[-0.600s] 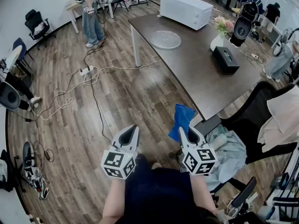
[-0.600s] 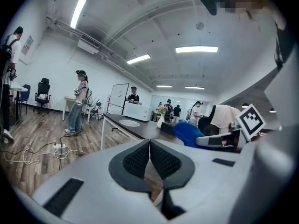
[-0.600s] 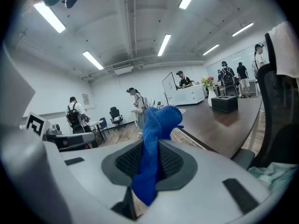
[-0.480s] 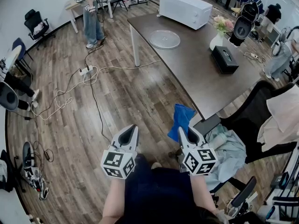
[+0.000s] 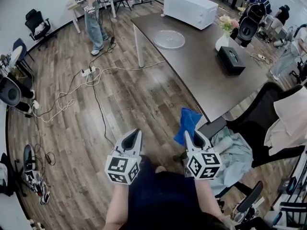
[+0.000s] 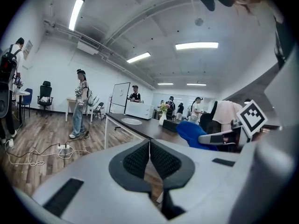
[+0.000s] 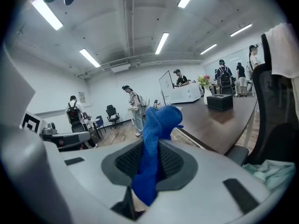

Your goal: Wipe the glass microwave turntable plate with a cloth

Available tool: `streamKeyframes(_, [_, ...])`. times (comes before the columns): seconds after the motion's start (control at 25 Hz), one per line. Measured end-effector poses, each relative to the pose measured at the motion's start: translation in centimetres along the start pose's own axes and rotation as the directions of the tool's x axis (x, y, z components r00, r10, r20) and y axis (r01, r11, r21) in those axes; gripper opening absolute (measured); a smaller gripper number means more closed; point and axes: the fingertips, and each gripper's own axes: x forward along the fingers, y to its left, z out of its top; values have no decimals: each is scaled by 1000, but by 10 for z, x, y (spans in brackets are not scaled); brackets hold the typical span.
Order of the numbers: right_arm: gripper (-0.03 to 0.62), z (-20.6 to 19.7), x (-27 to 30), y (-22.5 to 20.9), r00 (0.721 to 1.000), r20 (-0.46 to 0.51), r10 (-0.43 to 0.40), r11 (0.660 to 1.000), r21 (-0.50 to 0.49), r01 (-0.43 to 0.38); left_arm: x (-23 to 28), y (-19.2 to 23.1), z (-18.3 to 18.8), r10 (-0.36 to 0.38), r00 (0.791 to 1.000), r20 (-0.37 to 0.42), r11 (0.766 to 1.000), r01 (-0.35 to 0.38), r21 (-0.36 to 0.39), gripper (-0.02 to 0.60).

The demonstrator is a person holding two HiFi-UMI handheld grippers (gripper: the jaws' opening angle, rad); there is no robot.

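Observation:
The round glass turntable plate lies flat on the dark table, far ahead near the white microwave. My right gripper is shut on a blue cloth, which stands up from its jaws; the right gripper view has the cloth pinched between the dark pads. My left gripper is shut with nothing in it, jaws pressed together in the left gripper view. Both grippers hang low over the wood floor, well short of the table. The plate appears small in the left gripper view.
A black tissue box and a flower vase stand on the table. A black office chair draped with pale cloth sits at my right. Cables and a power strip trail over the floor. A person stands at the back left.
The person at the back left has shifted stance slightly. Both grippers and the cloth stay almost where they were.

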Motion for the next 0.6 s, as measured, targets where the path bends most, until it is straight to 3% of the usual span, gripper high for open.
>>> streamKeyframes(0.6, [66,12,46,0,1000,-5,-7,1000,19,7,34,34,12,6,1000,-2,1000,-6,-1,6])
